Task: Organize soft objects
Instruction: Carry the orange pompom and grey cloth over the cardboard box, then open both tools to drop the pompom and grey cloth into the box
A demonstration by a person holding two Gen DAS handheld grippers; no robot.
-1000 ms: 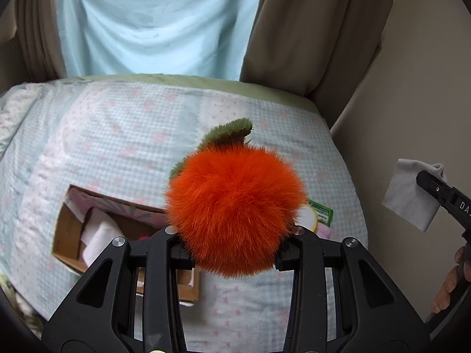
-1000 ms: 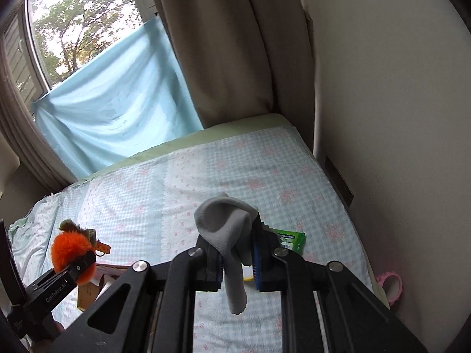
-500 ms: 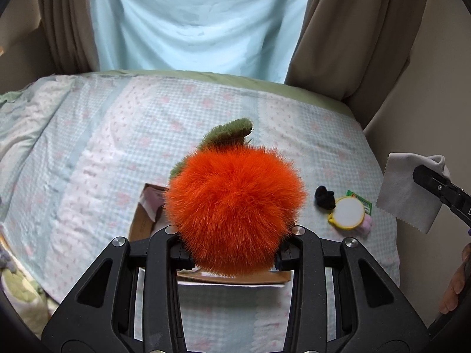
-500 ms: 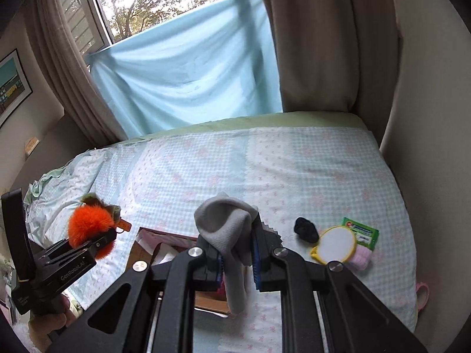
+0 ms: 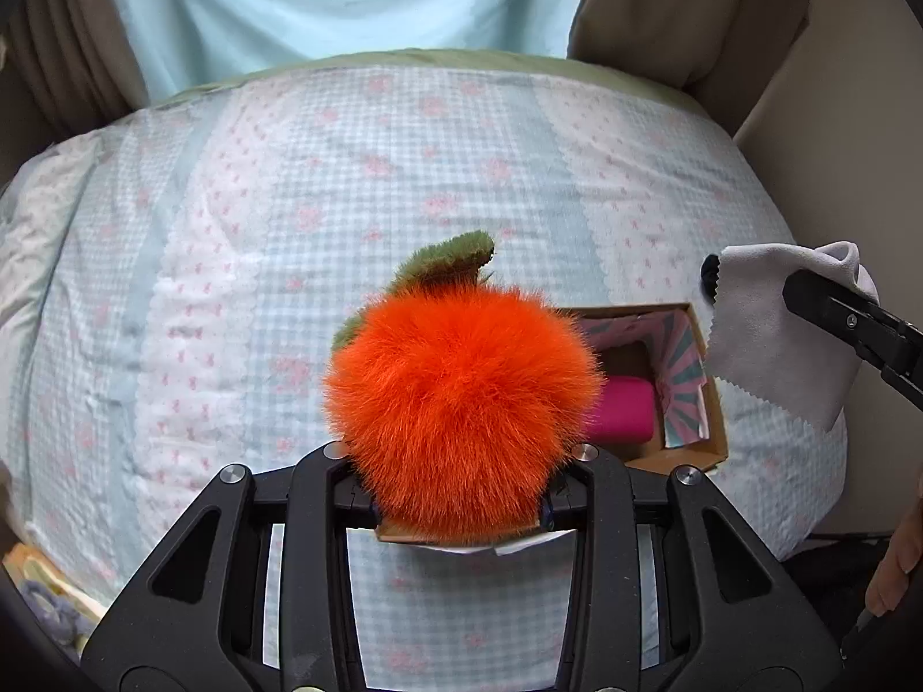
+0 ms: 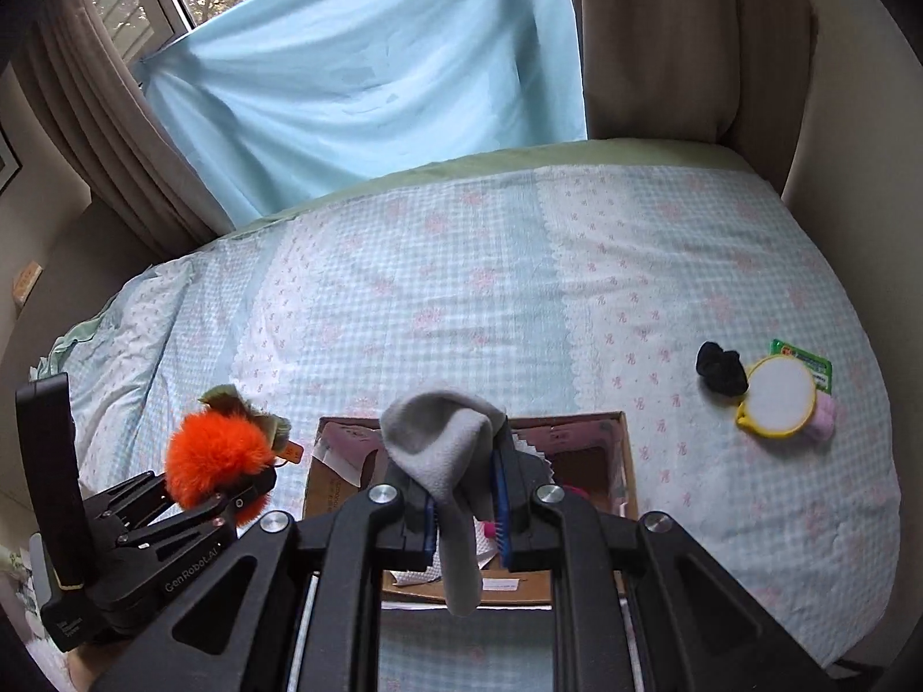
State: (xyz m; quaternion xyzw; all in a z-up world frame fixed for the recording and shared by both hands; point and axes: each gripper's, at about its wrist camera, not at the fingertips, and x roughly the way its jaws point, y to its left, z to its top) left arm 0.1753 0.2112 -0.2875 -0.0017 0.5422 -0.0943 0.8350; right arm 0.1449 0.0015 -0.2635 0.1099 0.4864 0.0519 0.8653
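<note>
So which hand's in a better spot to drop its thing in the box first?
Probably the right. The right gripper holds the gray cloth directly over the cardboard box, while the left gripper, holding the orange plush, sits off to the box's left.

Black plastic tongs (image 6: 464,513) with silver screws, blue finger pads (image 6: 428,525), white "GenRobot.AI" lettering; bare skin.
</note>
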